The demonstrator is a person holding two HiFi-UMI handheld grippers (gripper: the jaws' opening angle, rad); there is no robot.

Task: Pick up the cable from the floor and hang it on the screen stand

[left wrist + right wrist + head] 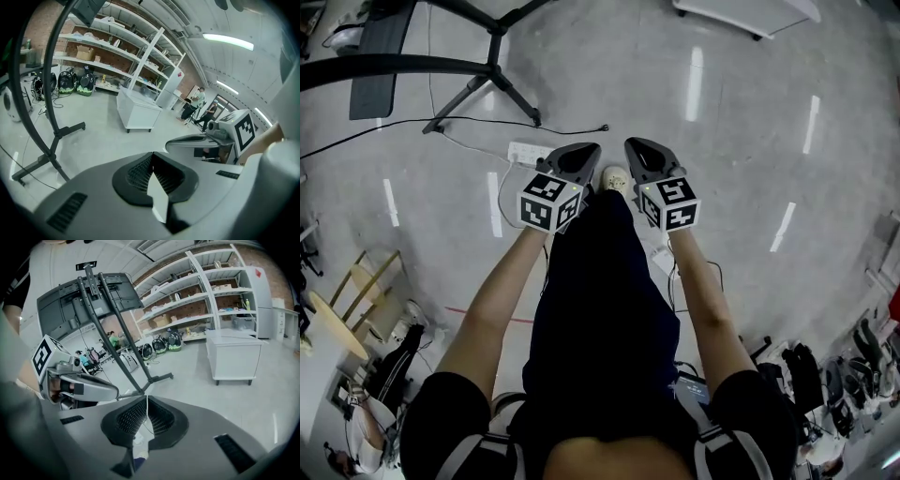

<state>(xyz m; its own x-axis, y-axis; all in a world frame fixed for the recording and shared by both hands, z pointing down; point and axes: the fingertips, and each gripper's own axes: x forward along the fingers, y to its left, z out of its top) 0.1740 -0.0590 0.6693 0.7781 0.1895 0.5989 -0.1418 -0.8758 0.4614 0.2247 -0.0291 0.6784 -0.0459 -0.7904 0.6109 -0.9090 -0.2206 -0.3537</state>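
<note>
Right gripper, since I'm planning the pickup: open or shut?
Shut. The right gripper: jaw tips meet in its view, nothing between them.

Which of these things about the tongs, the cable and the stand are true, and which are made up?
1. The black cable lies on the floor. True.
2. The left tongs hold the cable. False: they are shut on nothing.
3. A white power strip lies near the stand. True.
4. The right tongs are wide open. False: they are shut and empty.
</note>
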